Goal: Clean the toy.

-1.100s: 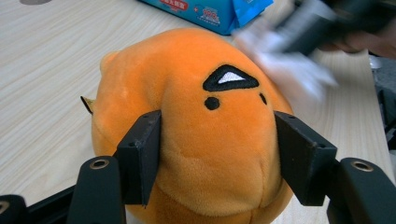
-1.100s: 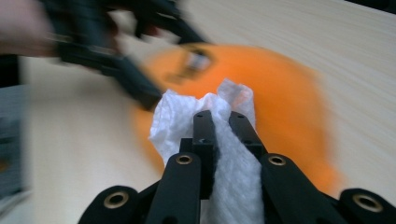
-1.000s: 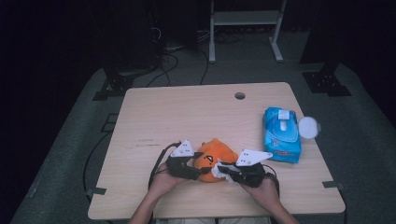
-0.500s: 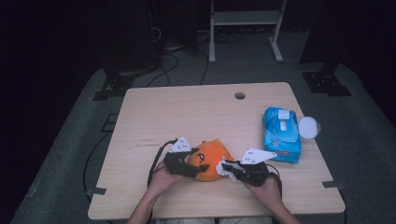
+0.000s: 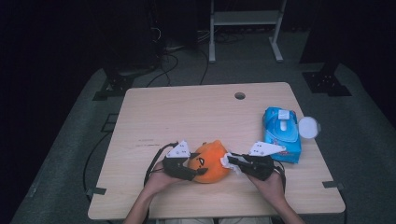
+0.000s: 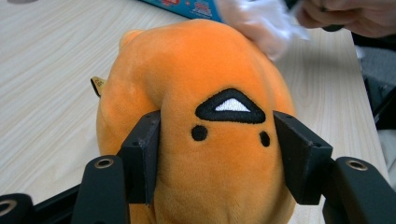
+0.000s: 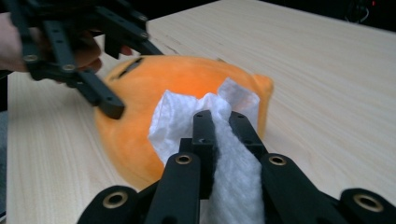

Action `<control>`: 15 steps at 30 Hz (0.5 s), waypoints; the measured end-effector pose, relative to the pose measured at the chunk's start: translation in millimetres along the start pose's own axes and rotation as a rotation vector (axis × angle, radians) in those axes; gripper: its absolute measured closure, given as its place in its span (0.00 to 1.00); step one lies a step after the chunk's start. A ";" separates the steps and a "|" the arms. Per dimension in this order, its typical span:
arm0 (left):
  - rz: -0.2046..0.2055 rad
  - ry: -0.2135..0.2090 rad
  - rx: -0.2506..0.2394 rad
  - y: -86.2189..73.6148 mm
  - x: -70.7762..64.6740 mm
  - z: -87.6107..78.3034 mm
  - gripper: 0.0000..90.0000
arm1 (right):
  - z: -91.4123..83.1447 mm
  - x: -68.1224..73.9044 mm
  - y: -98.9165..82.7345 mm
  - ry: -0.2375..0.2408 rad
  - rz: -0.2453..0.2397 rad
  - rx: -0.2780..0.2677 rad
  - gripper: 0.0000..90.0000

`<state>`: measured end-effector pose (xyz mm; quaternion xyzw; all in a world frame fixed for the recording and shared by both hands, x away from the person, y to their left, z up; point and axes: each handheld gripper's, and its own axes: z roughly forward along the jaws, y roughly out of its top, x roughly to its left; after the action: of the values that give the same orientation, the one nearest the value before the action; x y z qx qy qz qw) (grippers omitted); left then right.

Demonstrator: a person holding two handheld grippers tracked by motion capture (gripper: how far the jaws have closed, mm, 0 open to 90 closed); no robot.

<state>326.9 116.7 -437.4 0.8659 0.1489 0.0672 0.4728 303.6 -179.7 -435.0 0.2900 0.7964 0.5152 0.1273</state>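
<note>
Near the front edge of the table (image 5: 154, 116), a little left of its middle, the left gripper (image 5: 186, 171) lies low, and its jaws have just been closing; they now pinch the orange plush toy (image 5: 210, 161) from both sides, the pads sunk into the soft fabric. From the left gripper view the toy (image 6: 210, 116) is a rounded dome with a stitched face turned toward that gripper: a black triangle with a white centre above two small black dots. A small tag juts out at its left side, its writing too small to read. The toy sits on the table between the two grippers, its flat base down, with no clear long axis; a small pointed tip rises at its top.

Just right of the toy, the right gripper (image 5: 232, 162) points leftward at it, jaws pressed together on a white wipe (image 5: 229, 161). From the right gripper view the wipe (image 7: 187, 121) bunches out past the jaw tips and lies against the toy's orange side.

Farther right, near the right edge, lies a blue pack of wipes (image 5: 281, 133) with a white flap on top, its long axis running front to back. Its print is not readable. A small round white lid (image 5: 309, 127) rests just beside it at the table's edge.
</note>
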 end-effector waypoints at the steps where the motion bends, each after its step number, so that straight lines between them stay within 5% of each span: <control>1: 0.001 -0.003 -0.003 0.1 -0.2 0.6 0.43 | 0.5 -2.7 -3.0 0.004 0.019 0.002 0.91; 3: -0.028 0.020 -0.011 0.8 0.1 1.1 0.34 | 0.0 -2.0 -6.4 0.020 0.036 0.003 0.91; 5: -0.122 0.034 -0.022 3.2 3.4 0.8 0.14 | 0.9 6.3 -4.9 0.053 0.014 0.007 0.91; 6: -0.140 0.032 -0.025 3.8 4.5 0.2 0.12 | 2.7 11.8 -4.2 0.073 -0.001 0.011 0.91; 10: -0.117 0.034 -0.021 1.2 4.7 -1.9 0.28 | 4.6 20.9 0.1 0.072 -0.061 0.026 0.91; 15: -0.095 0.012 -0.016 -3.3 7.9 -5.5 0.38 | -0.3 -4.9 -8.2 0.016 0.041 0.009 0.91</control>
<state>332.3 125.2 -437.4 0.8536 0.1920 0.0509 0.4815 304.6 -185.3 -442.6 0.3025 0.7937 0.5164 0.1089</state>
